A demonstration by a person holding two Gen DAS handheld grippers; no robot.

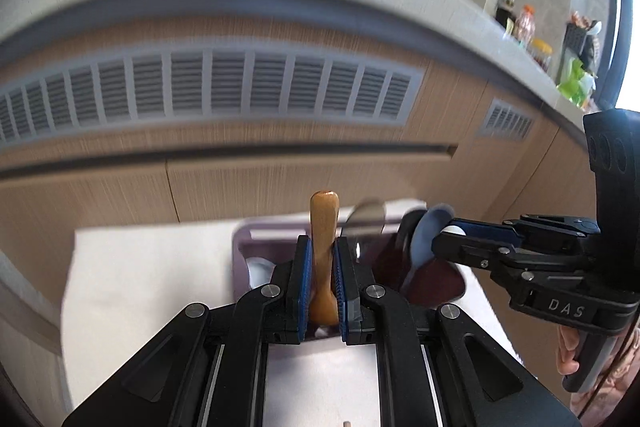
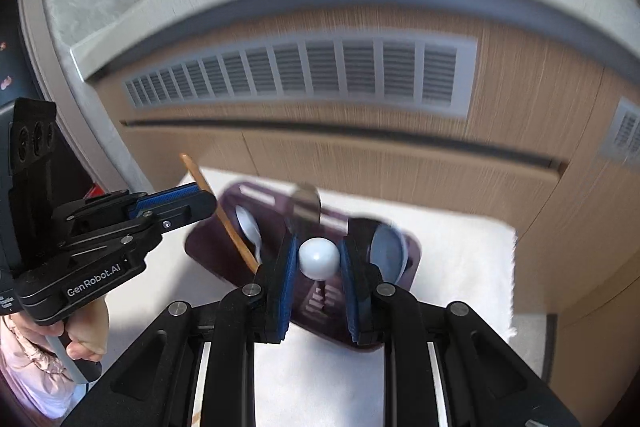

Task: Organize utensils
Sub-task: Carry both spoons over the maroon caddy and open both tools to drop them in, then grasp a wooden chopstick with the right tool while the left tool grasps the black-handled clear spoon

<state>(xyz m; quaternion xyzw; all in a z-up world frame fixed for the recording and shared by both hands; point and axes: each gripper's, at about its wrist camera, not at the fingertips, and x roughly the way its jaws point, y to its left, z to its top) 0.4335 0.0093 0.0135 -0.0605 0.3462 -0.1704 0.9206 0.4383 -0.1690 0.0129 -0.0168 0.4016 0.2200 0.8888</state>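
My left gripper [image 1: 323, 247] is shut on the handle of a wooden utensil [image 1: 323, 227] that stands upright over a dark purple utensil tray [image 1: 244, 241]. It shows from the side in the right wrist view [image 2: 200, 201], the wooden handle [image 2: 224, 219] slanting down into the tray [image 2: 208, 247]. My right gripper [image 2: 319, 257] is shut on the round white end of a utensil [image 2: 319, 258] above the tray; it also shows in the left wrist view [image 1: 444, 239]. A white spoon [image 2: 249, 225], a blue-grey spoon bowl [image 2: 386, 253] and a metal spoon [image 2: 306, 205] are in the tray.
The tray lies on a white cloth [image 2: 460, 255] on a table. Behind it stands a wood-panelled counter front [image 1: 280, 171] with grey vent grilles [image 1: 208, 89]. Bottles and jars [image 1: 532, 35] stand on the counter top at far right.
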